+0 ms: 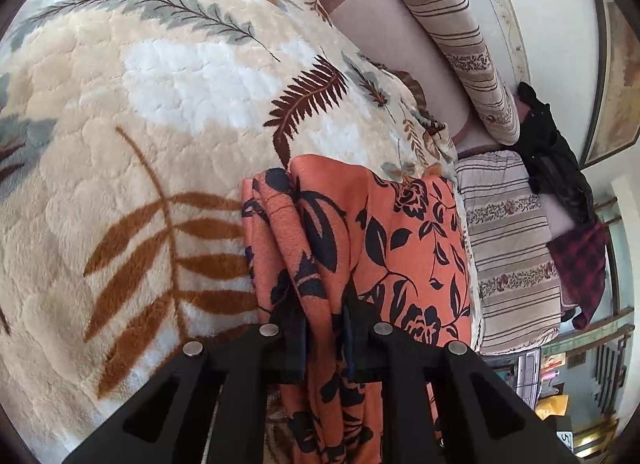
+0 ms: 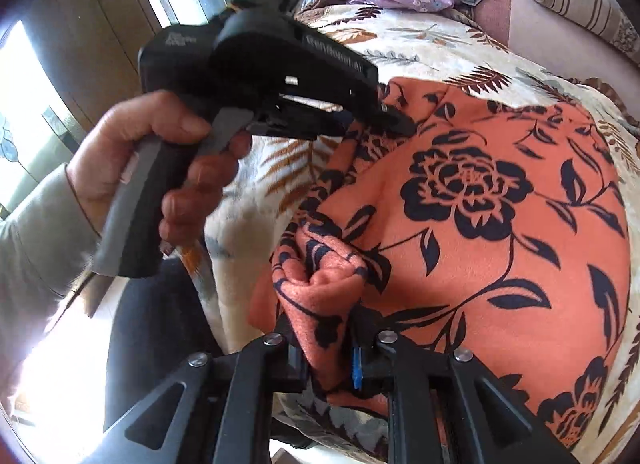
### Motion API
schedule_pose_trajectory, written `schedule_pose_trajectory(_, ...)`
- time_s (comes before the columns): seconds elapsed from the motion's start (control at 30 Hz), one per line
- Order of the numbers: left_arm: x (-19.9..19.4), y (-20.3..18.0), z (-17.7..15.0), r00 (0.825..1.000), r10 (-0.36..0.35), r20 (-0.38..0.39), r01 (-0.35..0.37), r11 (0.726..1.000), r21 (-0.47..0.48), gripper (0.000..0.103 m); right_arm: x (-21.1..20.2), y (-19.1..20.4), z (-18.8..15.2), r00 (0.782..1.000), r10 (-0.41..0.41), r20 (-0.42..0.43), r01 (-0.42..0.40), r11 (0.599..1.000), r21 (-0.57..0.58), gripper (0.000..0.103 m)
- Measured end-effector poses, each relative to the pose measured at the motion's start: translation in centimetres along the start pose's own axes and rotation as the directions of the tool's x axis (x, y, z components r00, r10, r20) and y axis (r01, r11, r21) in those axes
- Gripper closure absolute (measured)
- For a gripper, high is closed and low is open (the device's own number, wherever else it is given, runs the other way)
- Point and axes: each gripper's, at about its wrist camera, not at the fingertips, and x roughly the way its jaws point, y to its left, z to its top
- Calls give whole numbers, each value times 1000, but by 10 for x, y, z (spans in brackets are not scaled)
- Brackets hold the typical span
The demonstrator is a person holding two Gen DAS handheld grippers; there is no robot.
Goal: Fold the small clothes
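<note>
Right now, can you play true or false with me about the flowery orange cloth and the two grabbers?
1. The orange cloth has black flowers on it. True.
2. The cloth lies on a bare wooden floor. False: it lies on a fluffy cream blanket with leaf patterns.
3. Orange fabric sits bunched between the jaws of the right gripper. True.
4. The left gripper is far from the cloth. False: cloth runs between its jaws too.
5. A hand holds the left gripper's handle. True.
6. The striped pillows are bright green. False: they are beige and brown.
</note>
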Motion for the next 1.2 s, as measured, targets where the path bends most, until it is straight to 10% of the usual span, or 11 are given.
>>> schedule_pose_trajectory(0.1,-9,-12,-1,996,87,24,-88,995,38,79,-8,9,-4,994,113,-1,-113,993,-30,27)
schedule_pose_trajectory(0.13,-14,-18,-2,992,123,40,-125,991,47,78,-11,12,-5,993,119,8,-119,992,-47,24)
schedule_pose_trajectory(0.37,-69,-81,-39,979,91,183,-119,982,148,73,-38,-1,-23,978,200,65,-203,979,38,24)
schedule_pose_trajectory(0.57,-18,-59,-90,955,296,10,-294,946,134,70,-73,-21,-47,960,254,122,-264,962,74,24)
schedule_pose_trajectory(0.73,-45,-55,-102,958,274,85,-281,956,87,70,-111,-75,-79,958,217,188,-256,941,222,24)
schedule_pose_trajectory(0.9,-51,-80,-113,943,323,74,-331,930,156,72,-130,-149,-111,950,184,251,-286,835,471,24)
schedule_pose_trajectory(1.0,-25,-61,-126,876,482,-3,-474,862,182,59,-129,-187,-122,935,200,294,-341,738,583,24)
schedule_pose_trajectory(1.2,-50,-91,-124,864,487,127,-503,840,205,60,-114,-229,-120,905,284,317,-425,622,657,24)
